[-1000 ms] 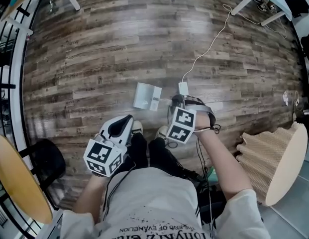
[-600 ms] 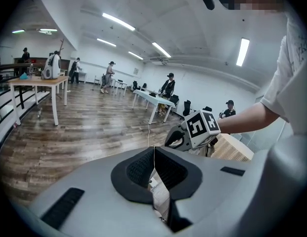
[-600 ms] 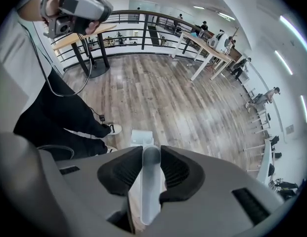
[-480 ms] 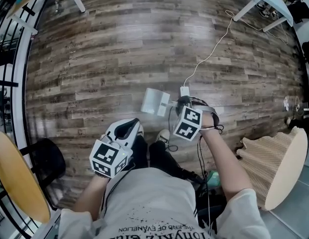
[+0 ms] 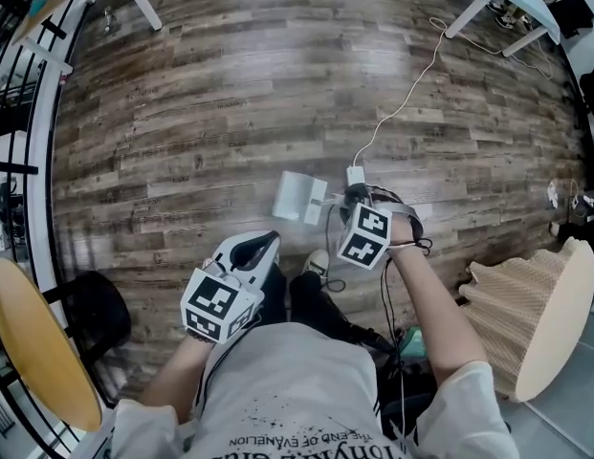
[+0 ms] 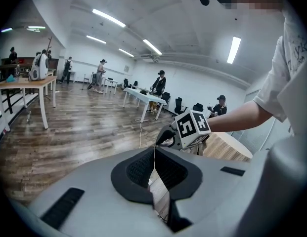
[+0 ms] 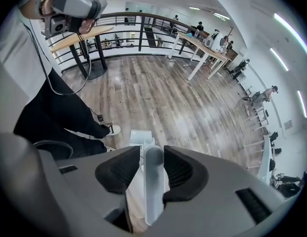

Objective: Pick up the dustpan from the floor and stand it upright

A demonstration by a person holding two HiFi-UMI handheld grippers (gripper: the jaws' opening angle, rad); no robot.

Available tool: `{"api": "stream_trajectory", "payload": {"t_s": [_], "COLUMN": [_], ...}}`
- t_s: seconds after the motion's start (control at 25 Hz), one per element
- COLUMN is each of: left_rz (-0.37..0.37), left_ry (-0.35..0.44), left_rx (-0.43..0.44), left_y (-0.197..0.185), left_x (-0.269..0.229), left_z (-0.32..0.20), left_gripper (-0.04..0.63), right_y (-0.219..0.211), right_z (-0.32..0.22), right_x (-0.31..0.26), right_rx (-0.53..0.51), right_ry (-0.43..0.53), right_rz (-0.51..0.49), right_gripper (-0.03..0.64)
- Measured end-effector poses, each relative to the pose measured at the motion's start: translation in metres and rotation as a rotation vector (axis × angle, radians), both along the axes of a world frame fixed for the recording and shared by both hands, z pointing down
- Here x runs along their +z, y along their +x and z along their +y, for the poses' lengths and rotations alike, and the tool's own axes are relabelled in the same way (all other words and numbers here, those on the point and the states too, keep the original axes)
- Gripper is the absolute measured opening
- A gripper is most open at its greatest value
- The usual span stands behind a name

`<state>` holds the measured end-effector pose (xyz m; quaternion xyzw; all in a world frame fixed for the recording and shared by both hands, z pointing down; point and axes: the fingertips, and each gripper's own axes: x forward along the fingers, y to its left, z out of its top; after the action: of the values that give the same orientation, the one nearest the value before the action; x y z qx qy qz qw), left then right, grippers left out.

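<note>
On the wood floor (image 5: 230, 94), head view: one pale dustpan (image 5: 298, 197), lying just ahead of the person's feet. Its handle runs toward the right gripper (image 5: 348, 199). That gripper's marker cube (image 5: 365, 237) covers its jaws, so the grip cannot be read from here. Whether the dustpan's lower edge touches the boards cannot be told. The left gripper (image 5: 266, 245) hangs apart from the dustpan, over the person's legs. A white cable (image 5: 402, 103) trails off up the floor.

Left gripper view: the black pads meet tip to tip with nothing between them. The gripper's own grey body blocks the floor below, and the dustpan is not seen.

Right gripper view: the handle (image 7: 154, 181) stands between the pads, against one pad with a sliver of gap at the other. The jaws have just been opening and are loose, not clamped. The dustpan's far end is partly cut off by one jaw.

Compared with a second ago: the left gripper now sits nearer the dustpan and covers the shoe that showed beside it. The dustpan remains at the right gripper.
</note>
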<state>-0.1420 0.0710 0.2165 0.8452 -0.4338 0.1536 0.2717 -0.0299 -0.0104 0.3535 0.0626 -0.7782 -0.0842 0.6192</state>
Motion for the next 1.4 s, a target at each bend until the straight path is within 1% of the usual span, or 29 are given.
{"api": "stream_trajectory", "payload": {"t_s": [0.16,0.44,0.64,0.84,0.92,1.04,1.12,1.16,1.2,1.32,1.4], "left_rz": [-0.002,-0.008,-0.017,-0.032,-0.038,-0.052,-0.056,-0.057,-0.056,-0.054,-0.05], "left_ry": [0.008,0.01,0.021,0.036,0.042,0.05,0.059,0.063,0.066,0.075,0.079], "left_rx": [0.001,0.012,0.028,0.055,0.065,0.076,0.084,0.09,0.097,0.119,0.127], "left_y": [0.0,0.002,0.005,0.012,0.017,0.025,0.032,0.036,0.04,0.051,0.057], "left_x": [-0.005,-0.009,-0.016,-0.024,-0.027,-0.034,-0.04,-0.043,-0.046,-0.054,-0.057], "left_z": [0.0,0.007,0.007,0.001,-0.002,-0.005,-0.007,-0.007,-0.007,-0.008,-0.007], "left_gripper": [0.025,0.025,0.025,0.025,0.025,0.025,0.025,0.025,0.025,0.025,0.025], "right_y": [0.003,0.003,0.009,0.028,0.041,0.067,0.088,0.099,0.111,0.149,0.168], "right_z": [0.004,-0.006,-0.014,-0.007,0.0,0.012,0.019,0.022,0.026,0.039,0.05], "right_x": [-0.002,-0.025,-0.062,-0.105,-0.12,-0.143,-0.159,-0.166,-0.172,-0.188,-0.202], "right_rx": [0.029,0.131,0.255,0.406,0.473,0.58,0.656,0.687,0.709,0.733,0.76], "right_ry": [-0.036,-0.042,-0.037,-0.036,-0.021,0.017,0.06,0.08,0.101,0.178,0.213], "right_rz": [-0.041,-0.165,-0.307,-0.502,-0.564,-0.633,-0.679,-0.69,-0.687,-0.606,-0.588], "right_gripper": [0.203,0.212,0.21,0.209,0.194,0.149,0.086,0.061,0.052,0.035,0.032]}}
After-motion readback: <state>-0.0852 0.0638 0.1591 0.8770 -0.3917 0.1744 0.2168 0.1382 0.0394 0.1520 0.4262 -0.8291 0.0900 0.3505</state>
